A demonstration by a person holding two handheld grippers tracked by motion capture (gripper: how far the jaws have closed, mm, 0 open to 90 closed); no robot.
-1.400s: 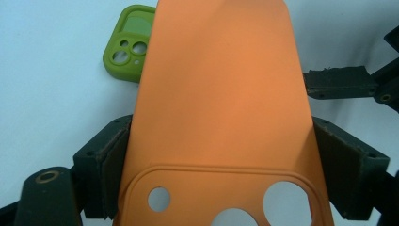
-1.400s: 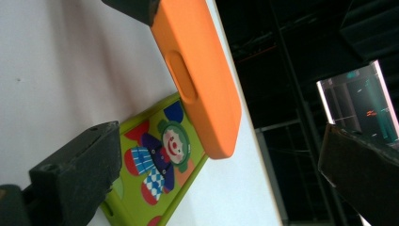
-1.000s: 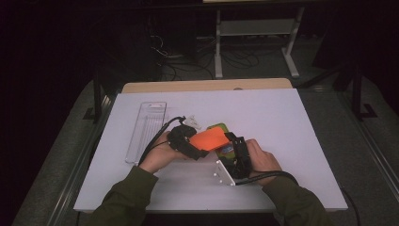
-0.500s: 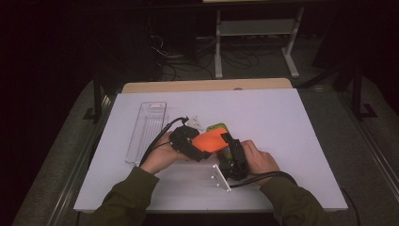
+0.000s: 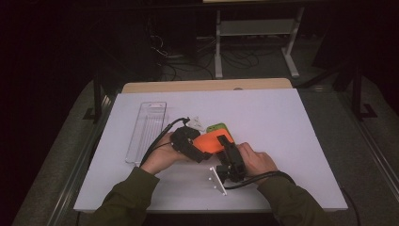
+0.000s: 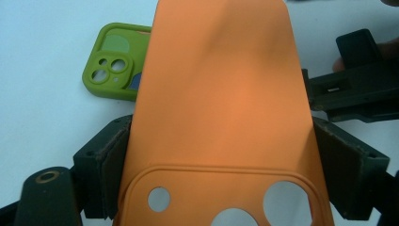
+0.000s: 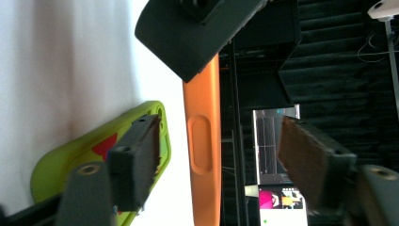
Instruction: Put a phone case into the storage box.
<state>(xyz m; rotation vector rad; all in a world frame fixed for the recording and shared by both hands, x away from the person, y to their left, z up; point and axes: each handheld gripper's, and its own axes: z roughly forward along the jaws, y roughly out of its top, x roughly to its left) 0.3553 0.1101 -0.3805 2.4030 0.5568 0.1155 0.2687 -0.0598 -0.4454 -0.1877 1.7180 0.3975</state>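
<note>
A: Item one, left gripper (image 5: 200, 149). Condition?

B: Its jaws are clamping the orange phone case (image 5: 212, 142) by the two long edges, near the camera-cutout end. In the left gripper view the pads are pressing against both sides of the orange phone case (image 6: 221, 103), which is standing up off the table.

A: Item two, right gripper (image 5: 225, 141)?

B: It is sitting just right of the orange case. Its jaws have just been closing, and in the right gripper view the case's edge (image 7: 202, 141) is lying between the two pads with a gap showing on either side, so nothing is being pinched there.

A: Item three?

B: Green phone case (image 5: 217, 128), lying flat on the white table (image 5: 291, 136), camera holes up, directly behind the orange one. In the right gripper view it (image 7: 89, 155) is resting beside and partly behind that gripper's near jaw.

A: Remaining stock?

B: Clear plastic tray (image 5: 147, 132), lying lengthwise at the table's left side, well apart from the cases.
</note>
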